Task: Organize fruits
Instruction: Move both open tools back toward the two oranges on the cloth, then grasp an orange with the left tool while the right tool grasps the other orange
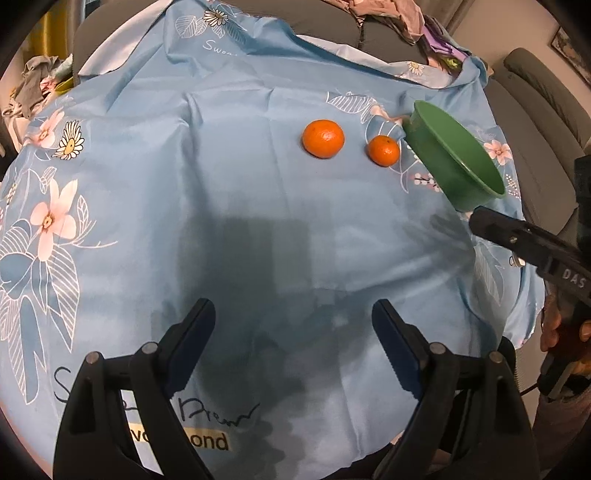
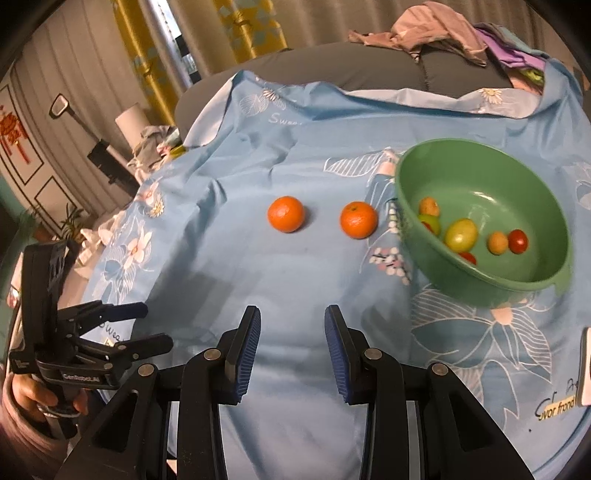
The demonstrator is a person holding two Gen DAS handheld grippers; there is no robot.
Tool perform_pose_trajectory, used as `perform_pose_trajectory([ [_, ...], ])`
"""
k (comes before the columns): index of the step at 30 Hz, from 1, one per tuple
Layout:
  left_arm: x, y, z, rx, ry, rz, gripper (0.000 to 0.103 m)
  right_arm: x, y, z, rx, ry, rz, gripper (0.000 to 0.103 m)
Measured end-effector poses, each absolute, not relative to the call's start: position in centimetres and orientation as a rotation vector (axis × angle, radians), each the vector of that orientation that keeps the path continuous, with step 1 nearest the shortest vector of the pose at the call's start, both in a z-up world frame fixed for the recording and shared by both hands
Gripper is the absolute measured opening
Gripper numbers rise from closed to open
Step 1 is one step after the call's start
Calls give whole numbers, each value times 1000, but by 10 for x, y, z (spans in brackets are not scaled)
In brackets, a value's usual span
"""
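Two oranges lie side by side on a pale blue flowered cloth (image 2: 258, 280) spread over the surface, roughly in its middle and a little toward the far edge. The left orange (image 2: 286, 213) sits apart from the right orange (image 2: 358, 219), and the right one lies near the green bowl (image 2: 524, 284) without touching it.

The bowl stands toward the right edge of the surface. Inside it are several small fruits: a yellow-green one (image 2: 461, 235) near the middle, a red one (image 2: 518, 241) beside a small tan one (image 2: 496, 242), and a few more against the near wall that are partly hidden.

The left claw (image 1: 293, 325) hangs over the near part of the cloth with its jaws spread wide and nothing between them. In the right wrist view it shows at the left edge, gripped by a hand (image 2: 29, 398).

The right claw (image 2: 293, 321) also hangs over the near part of the cloth, pointing toward the oranges. Its jaws stand at a narrow gap, blue pads facing each other, with nothing held.

Crumpled clothes (image 2: 436, 29) are heaped beyond the far edge of the cloth.
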State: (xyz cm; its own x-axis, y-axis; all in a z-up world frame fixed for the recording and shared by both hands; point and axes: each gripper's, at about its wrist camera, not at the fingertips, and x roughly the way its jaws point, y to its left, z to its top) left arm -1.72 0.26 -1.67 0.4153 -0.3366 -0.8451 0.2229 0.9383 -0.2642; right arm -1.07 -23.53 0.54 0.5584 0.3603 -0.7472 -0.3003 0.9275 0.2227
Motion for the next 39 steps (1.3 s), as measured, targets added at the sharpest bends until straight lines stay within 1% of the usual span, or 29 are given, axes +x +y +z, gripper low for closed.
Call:
perform_pose_trajectory([
  [14,-2,-7,-14,-91,1079,-389,87,5,-243,-5,103,920,353,36],
  [24,29,-26,2,-35,1015,-401,87,27,-254,-10,110,902,322,36],
  [39,107,-55,-11,16,997,-395,87,97,-217,-24,-87,881,263,36],
])
